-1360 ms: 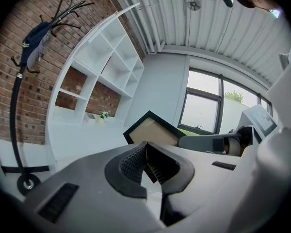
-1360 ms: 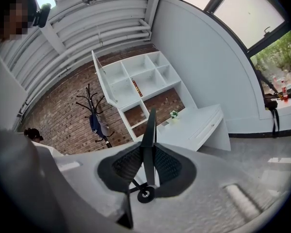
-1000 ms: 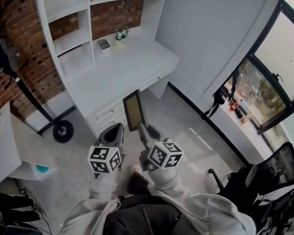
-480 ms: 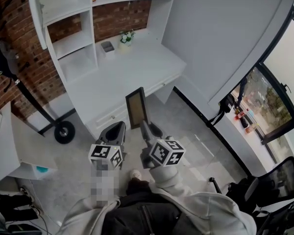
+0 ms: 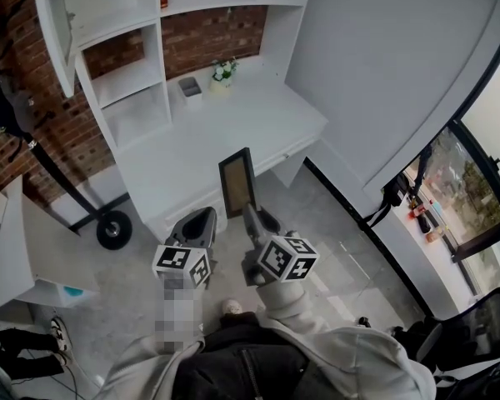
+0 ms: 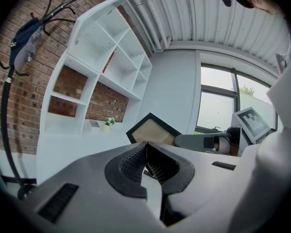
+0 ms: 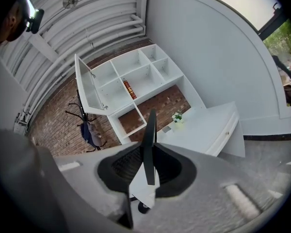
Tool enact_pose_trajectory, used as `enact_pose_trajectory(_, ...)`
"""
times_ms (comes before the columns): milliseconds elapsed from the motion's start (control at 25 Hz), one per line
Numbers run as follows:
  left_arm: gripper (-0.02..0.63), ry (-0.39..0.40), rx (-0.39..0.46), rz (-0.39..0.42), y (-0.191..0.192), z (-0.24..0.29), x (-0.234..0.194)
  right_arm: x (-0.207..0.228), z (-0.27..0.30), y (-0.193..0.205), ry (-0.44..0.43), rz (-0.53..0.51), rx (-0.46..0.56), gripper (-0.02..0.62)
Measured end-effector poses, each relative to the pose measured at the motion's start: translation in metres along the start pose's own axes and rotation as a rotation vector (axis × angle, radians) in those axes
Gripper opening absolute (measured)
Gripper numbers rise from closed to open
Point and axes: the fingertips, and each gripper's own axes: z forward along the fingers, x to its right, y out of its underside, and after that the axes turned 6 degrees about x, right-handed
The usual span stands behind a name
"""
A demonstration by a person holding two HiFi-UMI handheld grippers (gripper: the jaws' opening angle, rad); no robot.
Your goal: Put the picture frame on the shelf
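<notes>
"Shifted since?"
"Right gripper (image 5: 249, 215) and left gripper (image 5: 202, 221), both nearer the shelf (image 5: 121, 79)."
"Holdings?"
"Right: picture frame (image 5: 237, 182) pinched edgewise, long axis upright. Left: jaws pressed together, empty. Shelf lay ahead, up-left of frame."

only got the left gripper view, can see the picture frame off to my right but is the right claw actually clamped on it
Observer: Yes. The right gripper view shows the right claw shut on the picture frame, which sits edge-on between its pads.
Operator: where on it is the grip
Observer: At its lower edge, by the head view. The picture frame stands upright beyond the right claw.
</notes>
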Motion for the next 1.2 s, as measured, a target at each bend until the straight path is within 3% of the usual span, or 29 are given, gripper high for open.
enact_pose_trajectory(640, 0.005, -0.028, 0.01, -0.007, 0.016, 0.075, -0.012, 0.059, 0.037, -0.029, -0.037, 0.023, 0.025, 0.066)
enact_pose_trajectory(1200, 0.005, -0.032, -0.033, -0.018, 0.038, 0.072, -0.013, 0.074, 0.036, -0.007, -0.031, 0.127, 0.005, 0.066)
